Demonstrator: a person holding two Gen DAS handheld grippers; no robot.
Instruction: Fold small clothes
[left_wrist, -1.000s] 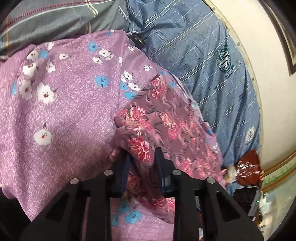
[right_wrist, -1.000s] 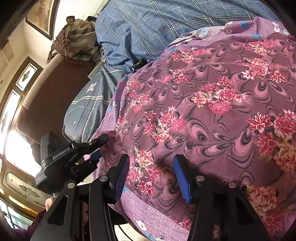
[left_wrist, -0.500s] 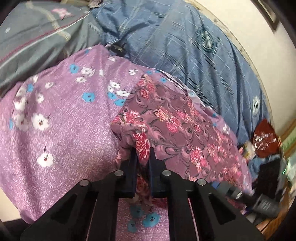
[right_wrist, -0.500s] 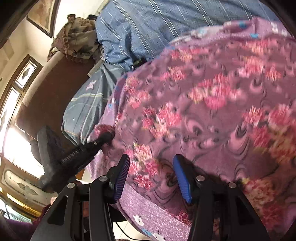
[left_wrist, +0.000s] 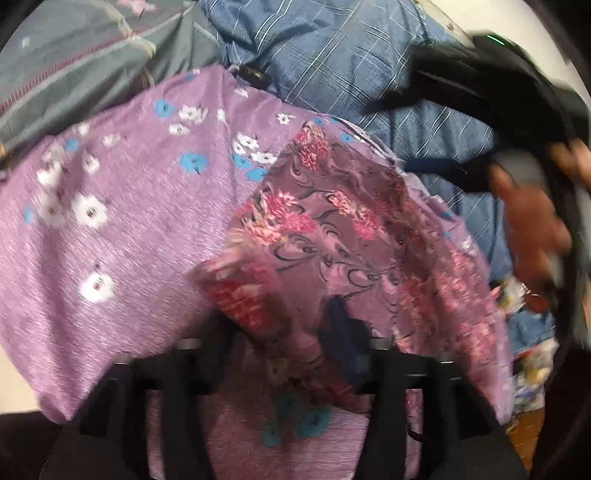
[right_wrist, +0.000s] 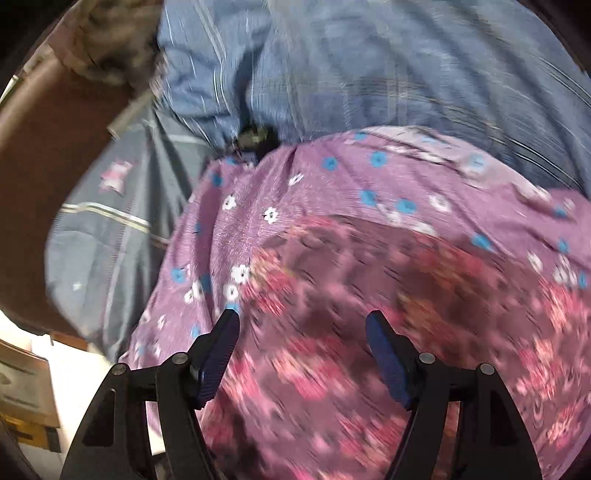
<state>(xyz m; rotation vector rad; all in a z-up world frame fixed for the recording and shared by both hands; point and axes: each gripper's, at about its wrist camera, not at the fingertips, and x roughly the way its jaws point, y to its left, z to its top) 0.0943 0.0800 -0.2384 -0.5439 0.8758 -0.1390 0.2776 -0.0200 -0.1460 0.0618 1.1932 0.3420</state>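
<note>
Left wrist view looks down on the dark floral garment (left_wrist: 332, 236), a mauve cloth printed with pink and red flowers, lying on the lilac cloth (left_wrist: 122, 221) with white and blue blossoms; both rest on a blue checked bedspread (left_wrist: 332, 62), with a grey striped cover (left_wrist: 74, 66) at the upper left. The left gripper (left_wrist: 280, 350) has its jaws opening, and a fold of the dark floral garment still sits between them; the picture is too blurred to tell whether the pads press on it. At the right edge, the right gripper (left_wrist: 498, 74) shows as a dark blur with a hand (left_wrist: 532, 221) behind it, above the bedspread and clear of the garment.

Right wrist view is heavily smeared; the right gripper (right_wrist: 301, 325) has its jaws opening, the blue pads (right_wrist: 388, 362) standing well apart with nothing between them; beneath them lies the dark floral garment (right_wrist: 369, 295), and beyond it the lilac cloth (right_wrist: 332, 184) and the blue checked bedspread (right_wrist: 369, 66); a brown headboard (right_wrist: 55, 166) curves along the left.
</note>
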